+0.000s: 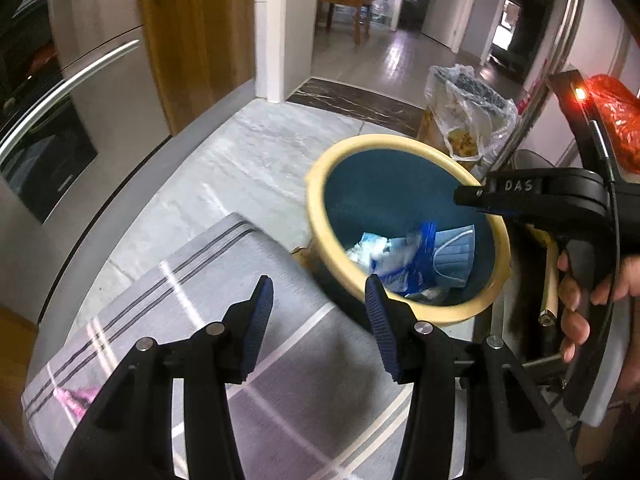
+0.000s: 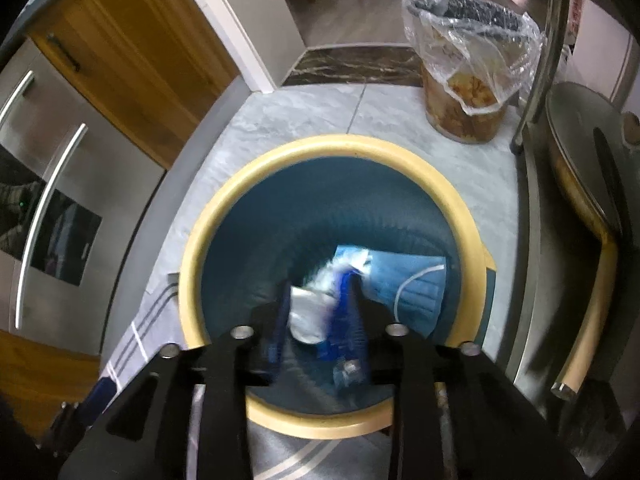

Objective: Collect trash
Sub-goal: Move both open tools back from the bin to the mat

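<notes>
A round bin with a cream rim (image 1: 320,216) (image 2: 192,248) and dark blue inside stands on the floor. In it lie a light blue face mask (image 1: 452,256) (image 2: 416,280) and a blue-and-white wrapper (image 1: 396,264) (image 2: 316,308). My left gripper (image 1: 318,300) is open and empty, above the grey striped mat just left of the bin. My right gripper (image 2: 318,312) is over the bin mouth with its fingers parted; the blurred wrapper shows between them, apparently loose. The right gripper also shows in the left wrist view (image 1: 472,196) over the bin's right rim.
A clear bag-lined tub of scraps (image 1: 468,116) (image 2: 468,80) stands beyond the bin. Steel appliances with bar handles (image 1: 72,88) (image 2: 48,208) line the left. A grey striped mat (image 1: 224,304) lies on the tile floor. A metal frame and pan (image 2: 584,184) are at right.
</notes>
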Demonstrator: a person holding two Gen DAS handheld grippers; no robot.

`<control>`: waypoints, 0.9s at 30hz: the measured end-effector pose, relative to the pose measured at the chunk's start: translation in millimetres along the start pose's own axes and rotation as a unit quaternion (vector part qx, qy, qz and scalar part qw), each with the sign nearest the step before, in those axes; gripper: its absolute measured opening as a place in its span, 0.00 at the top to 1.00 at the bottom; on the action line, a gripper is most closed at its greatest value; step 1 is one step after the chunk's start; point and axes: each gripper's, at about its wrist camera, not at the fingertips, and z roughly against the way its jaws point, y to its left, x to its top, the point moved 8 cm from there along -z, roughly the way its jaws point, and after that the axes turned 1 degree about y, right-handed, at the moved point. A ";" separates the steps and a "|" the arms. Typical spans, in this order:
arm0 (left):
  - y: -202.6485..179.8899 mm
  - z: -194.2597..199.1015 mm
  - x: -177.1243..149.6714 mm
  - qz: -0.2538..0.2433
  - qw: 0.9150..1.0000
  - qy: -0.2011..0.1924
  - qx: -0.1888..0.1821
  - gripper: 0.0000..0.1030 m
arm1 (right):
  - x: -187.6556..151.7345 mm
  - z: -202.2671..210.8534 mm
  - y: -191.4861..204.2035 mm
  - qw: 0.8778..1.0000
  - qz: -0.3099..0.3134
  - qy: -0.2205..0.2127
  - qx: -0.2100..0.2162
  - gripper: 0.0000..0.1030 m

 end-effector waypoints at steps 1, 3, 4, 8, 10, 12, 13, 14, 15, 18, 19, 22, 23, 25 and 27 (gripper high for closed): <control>4.8 4.6 -2.4 0.005 1.000 -0.001 0.003 0.53 | 0.5 3.1 2.7 1.000 0.005 -0.005 0.001 0.60; 13.0 13.7 -6.8 0.013 1.000 -0.003 0.008 0.52 | 1.9 7.5 7.8 1.000 0.016 -0.014 0.001 0.46; 17.4 19.4 -9.2 0.018 1.000 -0.005 0.012 0.48 | 2.5 10.9 11.4 1.000 0.022 -0.021 0.002 0.41; 36.2 47.5 -18.6 0.031 0.999 -0.019 0.030 0.32 | 4.8 24.2 25.0 0.998 0.047 -0.049 0.005 0.19; 44.8 61.2 -23.5 0.035 0.998 -0.024 0.039 0.25 | 5.1 33.5 32.1 0.996 0.060 -0.065 0.006 0.13; 51.9 73.8 -28.5 0.039 0.998 -0.028 0.049 0.17 | 4.6 40.8 36.8 0.995 0.069 -0.077 0.005 0.11; 55.8 79.7 -31.5 0.040 0.997 -0.028 0.054 0.13 | 3.0 45.9 40.5 0.994 0.076 -0.083 0.004 0.11; 59.6 87.0 -35.4 0.041 0.997 -0.030 0.058 0.12 | 1.1 50.4 44.4 0.992 0.086 -0.088 0.002 0.11; 63.5 95.5 -40.4 0.040 0.997 -0.033 0.060 0.12 | -0.5 53.5 47.4 0.991 0.094 -0.090 0.000 0.10; 76.3 119.2 -55.0 0.039 0.996 -0.039 0.073 0.08 | -7.2 65.2 62.6 0.987 0.128 -0.100 0.001 0.10; 81.3 127.7 -59.8 0.039 0.995 -0.042 0.077 0.08 | -9.7 70.7 68.4 0.985 0.138 -0.106 0.002 0.09; 96.0 150.4 -71.7 0.045 0.994 -0.053 0.088 0.05 | -17.1 83.8 81.4 0.981 0.153 -0.120 0.009 0.08; 100.1 155.4 -74.8 0.048 0.993 -0.056 0.092 0.05 | -21.0 87.0 85.9 0.980 0.159 -0.123 0.011 0.08; 111.7 167.6 -84.8 0.061 0.990 -0.065 0.106 0.05 | -28.3 92.1 95.2 0.977 0.173 -0.126 0.015 0.08; 120.7 175.2 -94.9 0.070 0.988 -0.068 0.121 0.05 | -35.5 96.3 105.4 0.973 0.189 -0.129 0.017 0.07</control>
